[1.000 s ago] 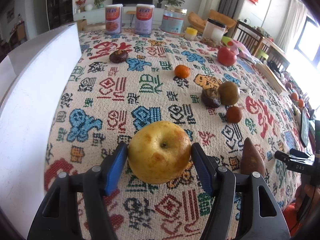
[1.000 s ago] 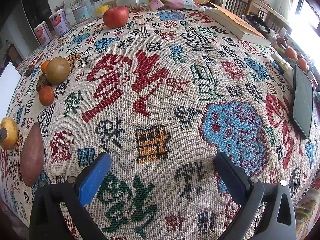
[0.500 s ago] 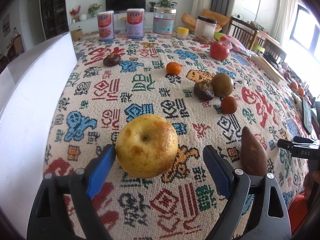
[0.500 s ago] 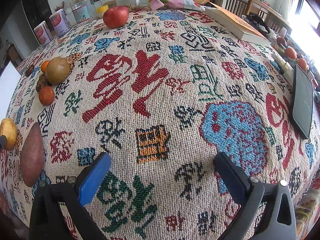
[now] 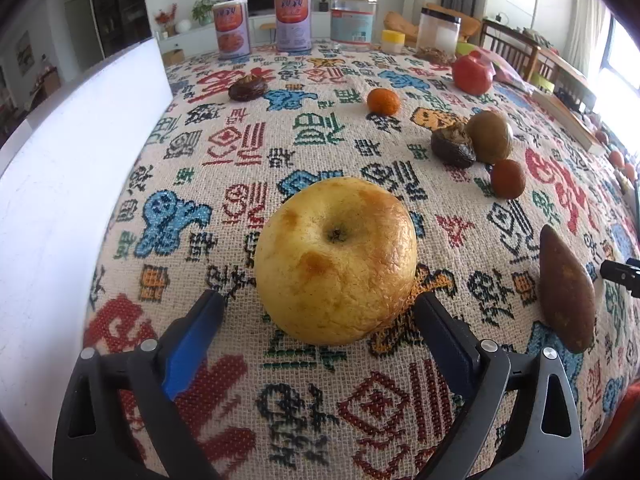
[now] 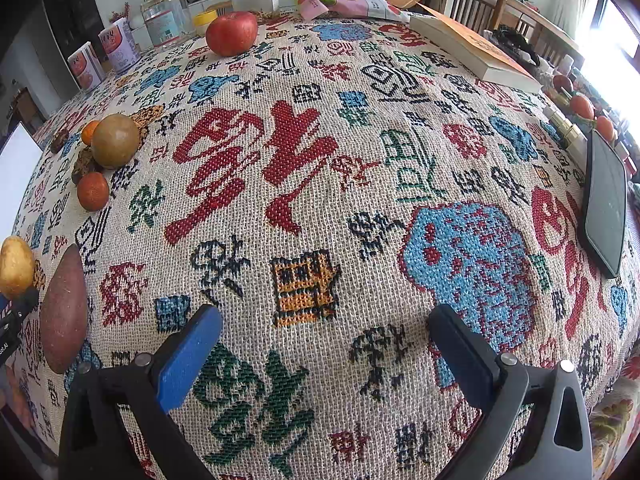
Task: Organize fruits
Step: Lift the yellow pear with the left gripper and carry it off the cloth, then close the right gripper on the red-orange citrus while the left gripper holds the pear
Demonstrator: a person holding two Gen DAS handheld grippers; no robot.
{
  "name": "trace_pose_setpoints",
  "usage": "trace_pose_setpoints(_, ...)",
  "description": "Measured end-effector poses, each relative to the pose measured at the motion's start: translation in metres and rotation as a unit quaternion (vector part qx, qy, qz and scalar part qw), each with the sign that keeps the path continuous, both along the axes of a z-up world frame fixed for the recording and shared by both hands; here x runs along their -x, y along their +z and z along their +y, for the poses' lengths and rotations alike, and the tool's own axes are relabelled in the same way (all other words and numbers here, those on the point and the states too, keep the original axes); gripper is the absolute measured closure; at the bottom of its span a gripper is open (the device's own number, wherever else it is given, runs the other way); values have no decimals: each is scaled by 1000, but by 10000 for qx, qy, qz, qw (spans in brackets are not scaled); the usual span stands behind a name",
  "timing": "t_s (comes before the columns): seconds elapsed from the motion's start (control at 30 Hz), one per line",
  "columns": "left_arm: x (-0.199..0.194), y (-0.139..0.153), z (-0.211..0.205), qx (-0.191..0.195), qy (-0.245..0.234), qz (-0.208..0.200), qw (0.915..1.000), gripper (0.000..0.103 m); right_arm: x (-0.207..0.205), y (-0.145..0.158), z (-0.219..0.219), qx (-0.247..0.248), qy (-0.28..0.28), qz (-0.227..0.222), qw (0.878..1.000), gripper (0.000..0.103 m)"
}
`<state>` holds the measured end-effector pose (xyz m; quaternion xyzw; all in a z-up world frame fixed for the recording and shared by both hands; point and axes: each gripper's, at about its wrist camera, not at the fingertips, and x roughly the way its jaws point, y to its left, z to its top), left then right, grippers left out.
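A: Left wrist view: the left gripper [image 5: 318,320] has its jaws opening, and the yellow apple [image 5: 335,261] sits on the patterned tablecloth [image 5: 240,148] between them, near the table's near edge. Neither pad presses on it; there is a gap on each side.

B: And beside it?

A: A reddish-brown sweet potato [image 5: 565,289] lies to the apple's right, apart from it, by the same near edge. Farther in, a dark wrinkled fruit [image 5: 452,148] touches a round brownish-green fruit [image 5: 490,136], with a small orange fruit [image 5: 508,179] just in front of them. A mandarin [image 5: 383,101] sits alone toward the middle, another dark wrinkled fruit [image 5: 247,89] toward the far left, and a red apple [image 5: 472,72] near the far right.

B: The far edge?

A: Two cans [image 5: 232,30], a large jar [image 5: 352,20] and a clear container [image 5: 438,34] stand in a row. A white board [image 5: 72,168] runs along the left edge.

B: Right wrist view?

A: The right gripper [image 6: 324,344] hangs over bare cloth, fingers spread wide with nothing between them. A book [image 6: 472,50] lies at the far right corner and a dark phone [image 6: 606,204] along the right edge. The yellow apple shows at the left rim.
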<state>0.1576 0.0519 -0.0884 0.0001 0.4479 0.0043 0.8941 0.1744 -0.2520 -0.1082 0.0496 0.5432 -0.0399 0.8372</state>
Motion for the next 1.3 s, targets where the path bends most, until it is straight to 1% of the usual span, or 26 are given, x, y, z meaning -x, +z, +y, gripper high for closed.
trace_pose_setpoints(0.33, 0, -1, 0, -5, -22, -20, 10000, 4, 0, 0, 0, 1, 0, 2, 10000, 0)
trace_pose_setpoints(0.4, 0, -1, 1, -18, -93, 10, 10000, 4, 0, 0, 0, -4, 0, 2, 10000, 0)
trace_pose_setpoints(0.47, -1, -1, 6, -43, -162, 53, 9998, 3, 0, 0, 0, -35, 0, -4, 10000, 0)
trace_pose_setpoints(0.6, 5, -2, 21, 77, -66, -37, 9999, 3, 2, 1, -3, -177, -37, -61, 9998, 0)
trace_pose_setpoints(0.77, 5, -3, 16, -46, -36, -74, 10000, 2, 1, 2, 4, -88, 11, 11, 10000, 0)
trace_pose_setpoints(0.8, 5, -3, 16, -44, -27, -77, 10000, 2, 1, 5, 5, -349, 43, -23, 9994, 0)
trace_pose_setpoints(0.83, 5, -3, 16, -39, -23, -81, 10000, 2, 1, 11, 8, -790, 84, -125, 9968, 0)
trace_pose_setpoints(0.87, 5, -3, 17, -35, -21, -83, 10000, 2, 0, 19, 14, -1306, 179, -262, 9909, 0)
trace_pose_setpoints(0.9, 5, -3, 17, -37, -22, -82, 10000, 2, -3, 28, 25, -1591, 332, -390, 9859, 2)
trace_pose_setpoints(0.93, 5, -3, 17, -38, -23, -82, 10000, 2, -7, 39, 40, -1652, 528, -518, 9835, 2)
trace_pose_setpoints(0.97, 5, -3, 17, -37, -23, -82, 10000, 2, -14, 49, 59, -1582, 746, -635, 9825, 3)
trace_pose_setpoints(1.03, 5, -3, 17, -35, -23, -83, 10000, 2, -31, 60, 94, -1373, 1115, -741, 9814, 14)
trace_pose_setpoints(1.07, 5, -3, 17, -35, -24, -84, 10000, 2, -42, 59, 110, -1257, 1254, -670, 9818, 24)
trace_pose_setpoints(1.1, 6, -3, 17, -36, -24, -84, 10000, 2, -53, 52, 124, -1162, 1338, -500, 9829, 32)
trace_pose_setpoints(1.17, 6, -3, 17, -36, -23, -86, 10000, 2, -72, 33, 141, -1105, 1306, -170, 9851, 37)
trace_pose_setpoints(1.2, 6, -3, 17, -34, -23, -84, 10000, 2, -77, 25, 147, -1092, 1251, -97, 9861, 37)
trace_pose_setpoints(1.23, 6, -3, 17, -35, -22, -84, 10000, 2, -82, 20, 151, -1078, 1214, -76, 9867, 38)
trace_pose_setpoints(1.27, 6, -3, 17, -36, -21, -83, 10000, 2, -83, 19, 155, -982, 1201, -171, 9878, 40)
trace_pose_setpoints(1.3, 6, -3, 17, -37, -21, -82, 10000, 2, -85, 19, 159, -898, 1257, -242, 9877, 53)
